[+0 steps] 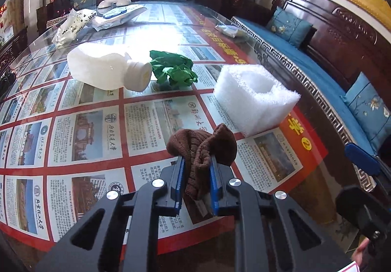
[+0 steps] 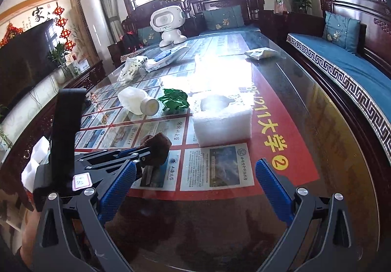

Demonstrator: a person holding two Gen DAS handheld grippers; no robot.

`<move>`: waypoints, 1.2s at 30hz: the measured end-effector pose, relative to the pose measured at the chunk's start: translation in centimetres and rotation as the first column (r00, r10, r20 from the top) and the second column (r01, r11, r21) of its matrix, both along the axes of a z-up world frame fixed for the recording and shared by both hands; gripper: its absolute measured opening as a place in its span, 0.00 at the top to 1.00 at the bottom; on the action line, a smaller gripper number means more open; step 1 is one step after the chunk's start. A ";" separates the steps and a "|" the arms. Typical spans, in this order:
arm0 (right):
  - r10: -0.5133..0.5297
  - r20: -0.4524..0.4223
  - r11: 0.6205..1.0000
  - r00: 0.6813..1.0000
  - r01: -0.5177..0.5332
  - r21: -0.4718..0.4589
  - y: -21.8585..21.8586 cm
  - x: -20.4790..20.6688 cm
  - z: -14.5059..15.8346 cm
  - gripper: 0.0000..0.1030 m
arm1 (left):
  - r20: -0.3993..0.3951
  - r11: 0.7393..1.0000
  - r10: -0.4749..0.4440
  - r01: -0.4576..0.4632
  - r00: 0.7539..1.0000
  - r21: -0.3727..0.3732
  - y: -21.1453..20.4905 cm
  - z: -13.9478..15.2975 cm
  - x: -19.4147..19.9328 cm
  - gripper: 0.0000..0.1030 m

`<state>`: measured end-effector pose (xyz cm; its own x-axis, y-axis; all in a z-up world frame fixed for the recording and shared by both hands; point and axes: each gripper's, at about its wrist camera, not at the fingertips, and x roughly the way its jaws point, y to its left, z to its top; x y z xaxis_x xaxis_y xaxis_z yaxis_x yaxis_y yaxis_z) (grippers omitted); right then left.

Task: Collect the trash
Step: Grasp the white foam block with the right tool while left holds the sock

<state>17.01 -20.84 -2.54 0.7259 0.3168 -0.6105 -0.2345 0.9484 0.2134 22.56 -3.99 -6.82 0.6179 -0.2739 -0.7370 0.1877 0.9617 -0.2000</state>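
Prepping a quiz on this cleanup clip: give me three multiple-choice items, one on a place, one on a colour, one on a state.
1. The crumpled wrapper lies:
A. beside the bottle's cap
B. inside the foam block
C. on the sofa

2. The cloth in the left gripper is:
A. white
B. brown
C. blue

3. The right gripper is:
A. shut on the white bottle
B. shut on the foam
C. open, empty

Key:
1 A, green wrapper at the white bottle cap.
2 B, brown knit between the jaws.
3 C, jaws wide apart above the table.

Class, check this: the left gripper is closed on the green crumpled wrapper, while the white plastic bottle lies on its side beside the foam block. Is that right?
One error: the left gripper is closed on the brown knitted cloth, not the green crumpled wrapper, which lies on the table. The left wrist view shows it. The white plastic bottle and foam block are as stated.
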 end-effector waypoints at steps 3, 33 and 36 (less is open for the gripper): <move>0.016 0.001 1.000 1.000 -0.016 0.006 0.8 0.9 0.2 0.08 | 0.016 1.000 0.016 -0.015 1.000 -0.021 0.7 0.6 0.1 0.82; 0.051 -0.081 0.972 0.995 -0.068 -0.226 5.4 12.0 -3.1 0.45 | -0.010 0.995 0.060 -0.061 0.998 -0.080 3.8 0.6 3.8 0.81; 0.019 -0.081 0.971 0.997 -0.038 -0.236 4.4 12.1 -3.1 0.65 | -0.013 0.995 0.058 -0.058 0.998 -0.079 3.6 0.5 3.8 0.81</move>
